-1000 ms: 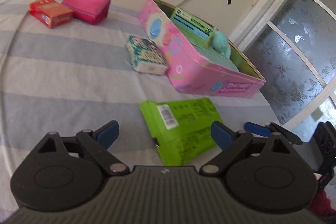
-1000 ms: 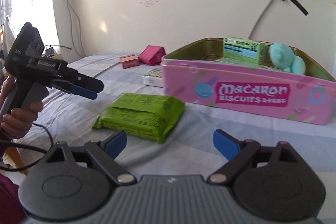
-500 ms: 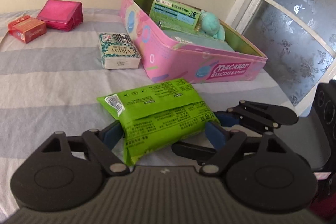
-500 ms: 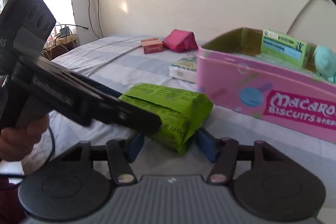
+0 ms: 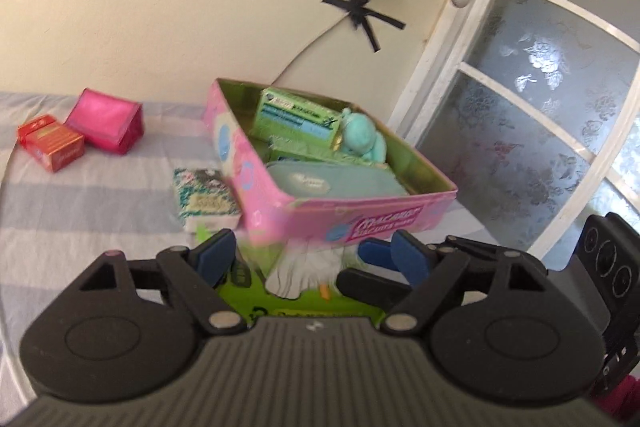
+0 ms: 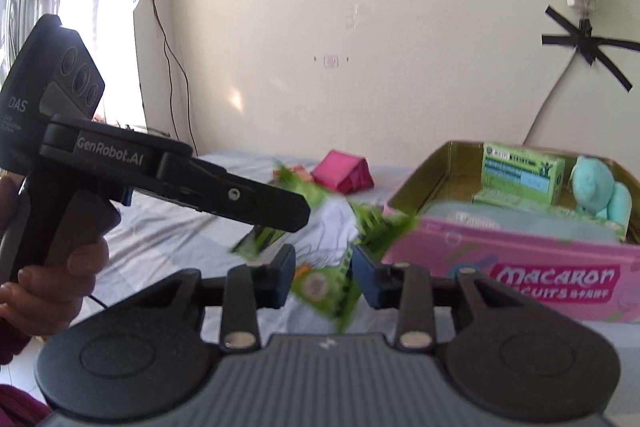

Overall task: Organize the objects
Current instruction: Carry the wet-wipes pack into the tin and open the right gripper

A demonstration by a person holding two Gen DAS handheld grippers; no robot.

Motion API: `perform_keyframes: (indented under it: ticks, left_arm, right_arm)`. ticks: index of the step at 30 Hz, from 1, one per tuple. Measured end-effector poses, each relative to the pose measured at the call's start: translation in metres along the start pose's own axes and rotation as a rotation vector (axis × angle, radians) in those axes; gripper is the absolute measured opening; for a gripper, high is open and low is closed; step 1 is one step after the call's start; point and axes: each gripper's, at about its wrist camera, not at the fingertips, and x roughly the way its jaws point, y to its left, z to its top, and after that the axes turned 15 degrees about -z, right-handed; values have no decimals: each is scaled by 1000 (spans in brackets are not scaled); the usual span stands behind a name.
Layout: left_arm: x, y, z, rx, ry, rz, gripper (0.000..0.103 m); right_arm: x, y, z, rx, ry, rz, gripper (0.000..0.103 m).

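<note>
Holding the green packet (image 6: pixel 324 283) between my right claw (image 6: pixel 324 277) pads, narrowed onto its crinkled edge, I judge this the carry toward the pink biscuit tin (image 6: pixel 520 263). From the right wrist view the tin lies at about two o'clock from that claw, its long side running left to right across my path, open top facing up. The packet is blurred with motion there, and I cannot tell how much of it is pinched or whether it hangs off the bed (image 6: pixel 168 227). My left claw (image 5: pixel 308 259) sits spread fairly wide with the same packet (image 5: pixel 296 287) lying between and under its fingers; whether those pads touch it I cannot tell, since the claw body cuts off the packet's near end. In the left view the tin (image 5: pixel 360 223) is at twelve o'clock, just beyond the fingertips, so both claws are close to it, the right one carrying. Inside the tin sit a green box (image 5: pixel 296 119), a teal plush toy (image 5: pixel 360 139) and a pale teal pouch (image 5: pixel 332 183); free space looks scarce. A patterned tissue pack (image 5: pixel 204 199) rests against the tin's left wall, with a magenta pouch (image 5: pixel 106 121) and an orange box (image 5: pixel 50 143) well apart at ten o'clock.
</note>
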Motion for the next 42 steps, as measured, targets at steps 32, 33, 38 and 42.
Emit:
perform_keyframes:
  ticks: [32,33,38,42]
  left_arm:
    - [19,14,14,-37,175,-2,78]
    - [25,10,26,-6,157,-11,78]
    - [83,1,71,109,140,0,78]
    - [136,10,88,114,173,6,78]
  right_arm:
    - [2,-4,-21,-98,72,99,54]
    - [-1,-12,-11,-78,35,85,54]
    - [7,-47,27,-36,-77,-35,54]
    - [39,-80,41,3,-58,-122,54]
